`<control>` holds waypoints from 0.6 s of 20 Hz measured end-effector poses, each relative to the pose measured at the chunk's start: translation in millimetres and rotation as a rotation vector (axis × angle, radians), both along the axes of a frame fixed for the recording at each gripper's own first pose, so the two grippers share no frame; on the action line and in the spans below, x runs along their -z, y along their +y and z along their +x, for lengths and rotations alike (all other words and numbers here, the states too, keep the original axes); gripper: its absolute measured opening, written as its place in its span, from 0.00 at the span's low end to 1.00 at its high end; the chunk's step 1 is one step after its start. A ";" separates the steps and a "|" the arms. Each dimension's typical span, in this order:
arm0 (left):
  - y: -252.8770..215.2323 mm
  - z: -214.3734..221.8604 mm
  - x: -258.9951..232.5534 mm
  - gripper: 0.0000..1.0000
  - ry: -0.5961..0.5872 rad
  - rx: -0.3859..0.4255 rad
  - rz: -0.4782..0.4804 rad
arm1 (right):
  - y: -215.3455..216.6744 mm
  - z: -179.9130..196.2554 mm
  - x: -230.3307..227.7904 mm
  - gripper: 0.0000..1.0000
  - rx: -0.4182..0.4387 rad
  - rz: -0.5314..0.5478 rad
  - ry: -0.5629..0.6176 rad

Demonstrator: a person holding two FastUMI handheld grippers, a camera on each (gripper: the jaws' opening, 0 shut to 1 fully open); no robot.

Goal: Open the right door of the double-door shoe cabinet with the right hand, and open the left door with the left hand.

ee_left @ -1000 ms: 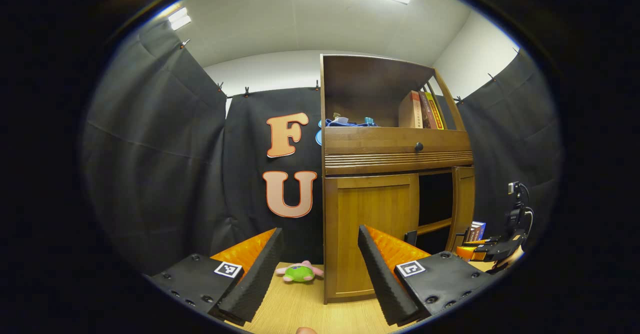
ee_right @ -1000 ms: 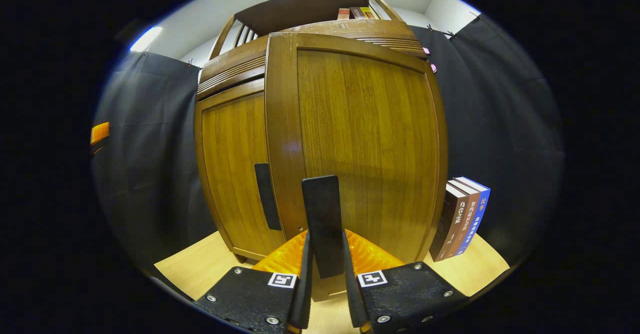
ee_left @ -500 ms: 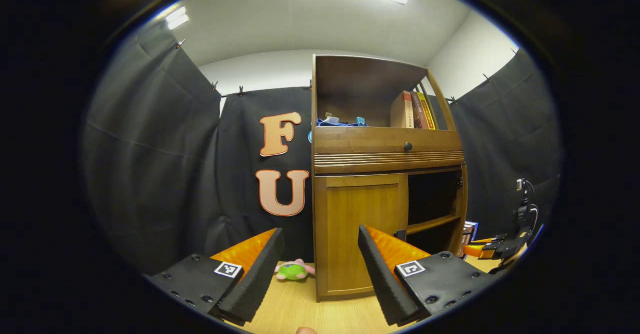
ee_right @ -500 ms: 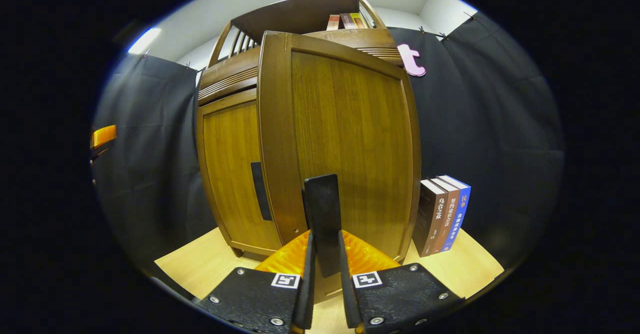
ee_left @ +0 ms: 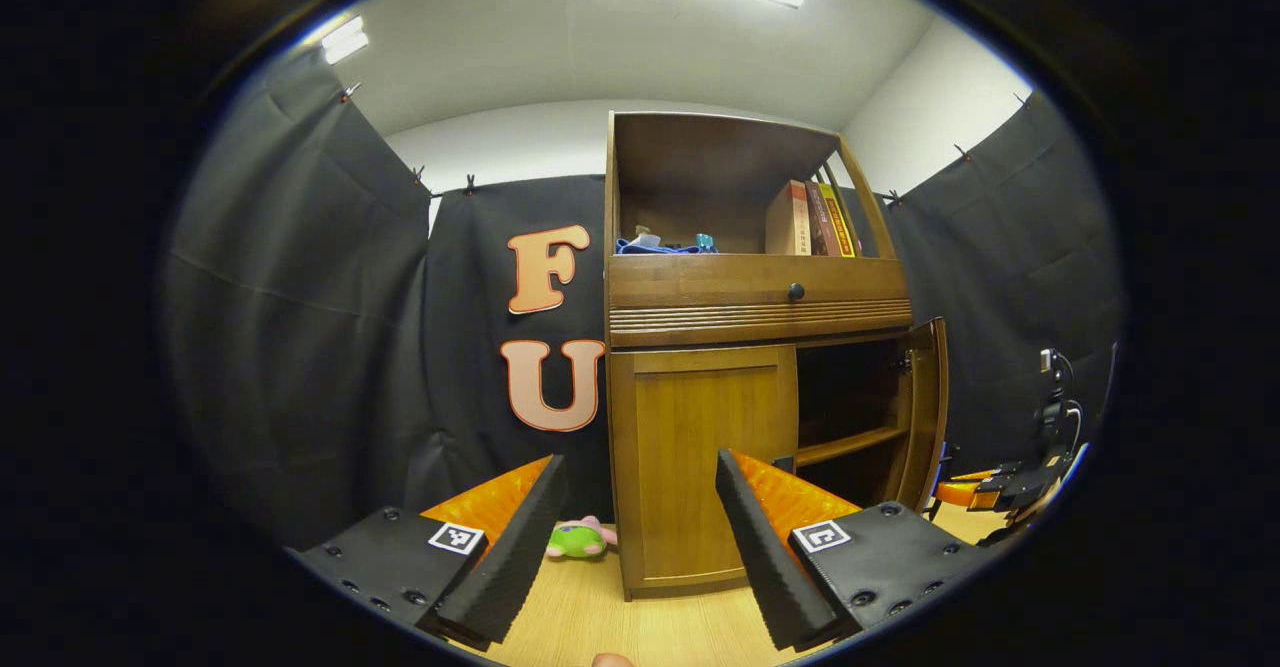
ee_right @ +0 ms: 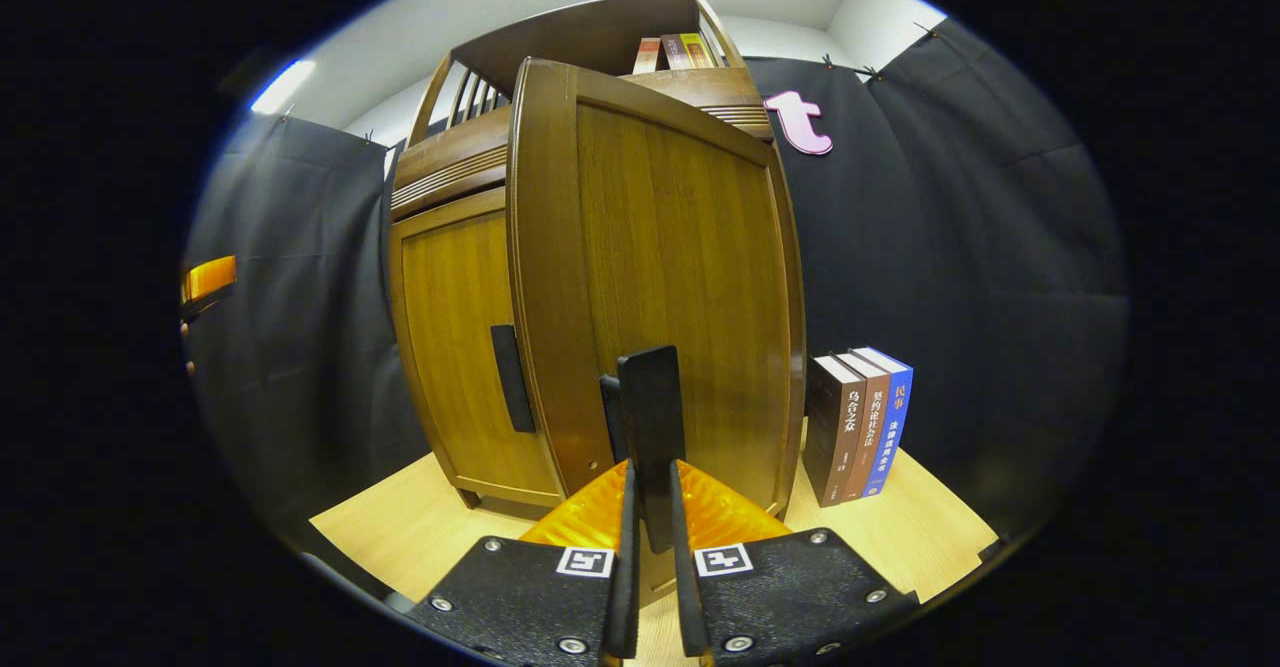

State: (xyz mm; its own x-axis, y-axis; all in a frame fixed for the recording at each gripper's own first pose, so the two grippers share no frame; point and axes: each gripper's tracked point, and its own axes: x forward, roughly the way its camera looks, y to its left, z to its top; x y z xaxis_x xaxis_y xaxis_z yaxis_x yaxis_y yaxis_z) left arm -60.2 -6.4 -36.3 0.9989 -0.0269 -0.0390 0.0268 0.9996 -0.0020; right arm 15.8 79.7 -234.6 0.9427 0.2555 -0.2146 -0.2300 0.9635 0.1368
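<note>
- My right gripper [ee_right: 650, 547] is clamped on the dark vertical handle [ee_right: 650, 427] of the right door [ee_right: 680, 297], both fingers pressing on it from either side.
- That right door stands swung well out from the shoe cabinet [ee_left: 750, 327]; in the left gripper view its edge [ee_left: 925, 412] juts toward me at the cabinet's right side, with the dark interior and a shelf exposed beside it.
- My left gripper [ee_left: 635, 537] hangs empty with its fingers spread wide, short of the cabinet and not touching anything.
- The left door [ee_left: 695, 467] is still shut, flat against the cabinet front, straight ahead of my left gripper and a little to its right.
- Its handle [ee_right: 505, 377] is a dark upright bar on the door's inner edge, long axis vertical, near the middle seam; in the left gripper view my own right finger [ee_left: 765, 557] mostly hides it.
- I judge the left gripper is the nearer one for that bar, and it needs to go forward and slightly right, fingers either side of the upright bar.
- A green plush toy [ee_left: 580, 539] lies on the wooden table [ee_left: 600, 617] left of the cabinet, clear of that path.
- Books [ee_right: 860, 422] stand upright just right of the open door.
</note>
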 end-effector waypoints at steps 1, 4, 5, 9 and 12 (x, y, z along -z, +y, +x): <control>-1.4 -1.8 0.4 0.95 0.003 0.002 0.000 | -1.4 -1.0 -0.5 0.15 0.004 0.001 -0.001; -5.9 -5.2 1.9 0.95 0.011 0.006 0.005 | -10.4 -6.3 -2.7 0.14 0.017 0.002 -0.005; -7.3 -5.6 1.2 0.95 0.010 0.007 0.005 | -13.7 -7.4 -3.0 0.03 0.022 0.002 -0.004; -11.9 -8.2 -2.5 0.96 -0.001 0.009 -0.005 | -29.1 -13.2 -3.4 0.12 0.043 0.005 0.000; -15.9 -8.8 -2.7 0.95 -0.003 0.016 -0.004 | -41.9 -16.4 -2.9 0.11 0.060 0.003 0.007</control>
